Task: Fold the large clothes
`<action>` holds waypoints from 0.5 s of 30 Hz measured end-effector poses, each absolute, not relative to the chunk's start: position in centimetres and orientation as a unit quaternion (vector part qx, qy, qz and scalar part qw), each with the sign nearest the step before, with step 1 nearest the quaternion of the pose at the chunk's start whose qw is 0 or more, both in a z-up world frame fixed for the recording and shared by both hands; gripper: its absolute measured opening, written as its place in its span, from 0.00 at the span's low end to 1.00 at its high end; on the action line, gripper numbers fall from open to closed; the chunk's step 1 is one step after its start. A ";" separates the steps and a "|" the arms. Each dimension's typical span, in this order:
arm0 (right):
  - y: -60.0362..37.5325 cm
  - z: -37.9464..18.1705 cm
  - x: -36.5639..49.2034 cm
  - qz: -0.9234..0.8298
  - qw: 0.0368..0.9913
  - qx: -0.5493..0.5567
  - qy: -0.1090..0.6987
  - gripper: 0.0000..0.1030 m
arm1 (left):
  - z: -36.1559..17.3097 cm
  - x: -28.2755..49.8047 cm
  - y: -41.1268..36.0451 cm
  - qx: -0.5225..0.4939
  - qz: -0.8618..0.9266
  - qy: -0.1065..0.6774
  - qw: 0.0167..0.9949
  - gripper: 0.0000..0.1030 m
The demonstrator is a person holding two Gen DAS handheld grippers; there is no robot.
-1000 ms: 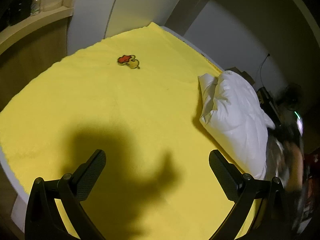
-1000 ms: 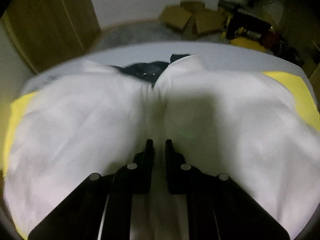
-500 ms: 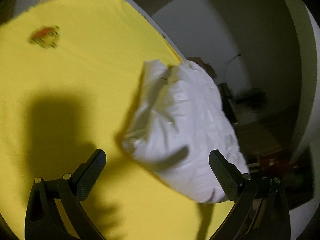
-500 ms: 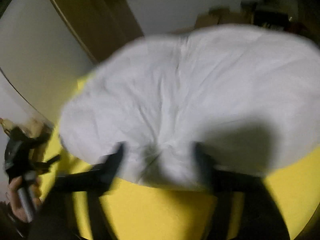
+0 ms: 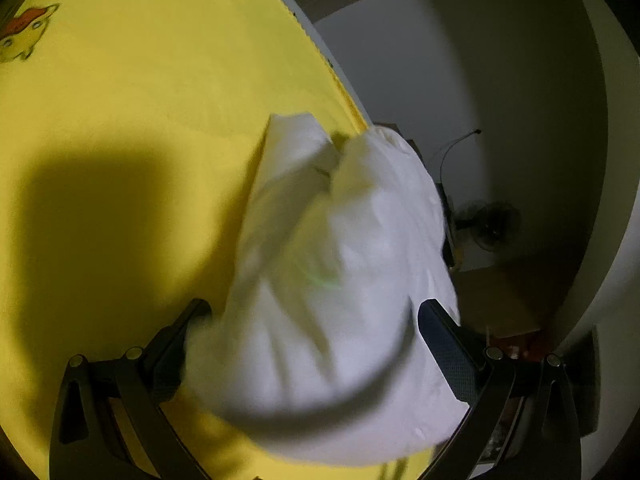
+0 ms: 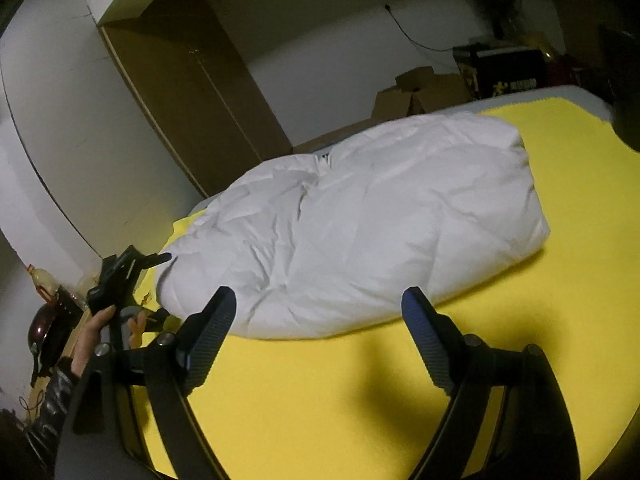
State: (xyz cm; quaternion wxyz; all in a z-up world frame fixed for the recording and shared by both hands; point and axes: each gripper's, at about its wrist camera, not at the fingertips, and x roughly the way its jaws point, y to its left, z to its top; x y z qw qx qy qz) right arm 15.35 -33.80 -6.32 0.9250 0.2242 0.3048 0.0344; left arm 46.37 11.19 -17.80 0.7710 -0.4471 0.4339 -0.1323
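A bulky white padded garment [image 6: 360,232] lies bunched on a yellow bedspread [image 6: 360,400]. It also fills the left wrist view [image 5: 340,280], blurred. My left gripper [image 5: 312,312] is open, its fingers either side of the garment's near end, which bulges between them. My right gripper [image 6: 316,304] is open and empty, just in front of the garment's near edge. The left gripper also shows in the right wrist view [image 6: 160,258], at the garment's left end, held by a hand.
The bedspread [image 5: 120,120] carries a small red and yellow cartoon print [image 5: 24,36]. A wooden wardrobe [image 6: 192,92] and cardboard boxes [image 6: 416,92] stand beyond the bed. A fan [image 5: 488,224] stands on the floor to the right.
My right gripper let go of the garment, opened and drew back. My left gripper swung right and closed in on the garment, which now lies between its open fingers.
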 end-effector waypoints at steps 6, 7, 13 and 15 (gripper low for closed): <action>-33.9 -6.9 14.8 0.040 0.925 0.219 0.308 0.83 | -17.3 48.5 11.3 -0.457 -0.146 0.438 0.760 0.98; -34.0 -7.1 14.8 0.041 0.924 0.221 0.309 0.83 | -17.3 48.9 11.1 -0.455 -0.149 0.446 0.756 0.98; -34.5 -7.8 15.9 0.034 0.920 0.220 0.322 0.83 | -17.6 49.9 11.8 -0.462 -0.163 0.450 0.747 0.37; -34.3 -8.1 16.9 0.032 0.918 0.213 0.333 0.77 | -16.8 49.7 11.4 -0.438 -0.173 0.446 0.761 0.27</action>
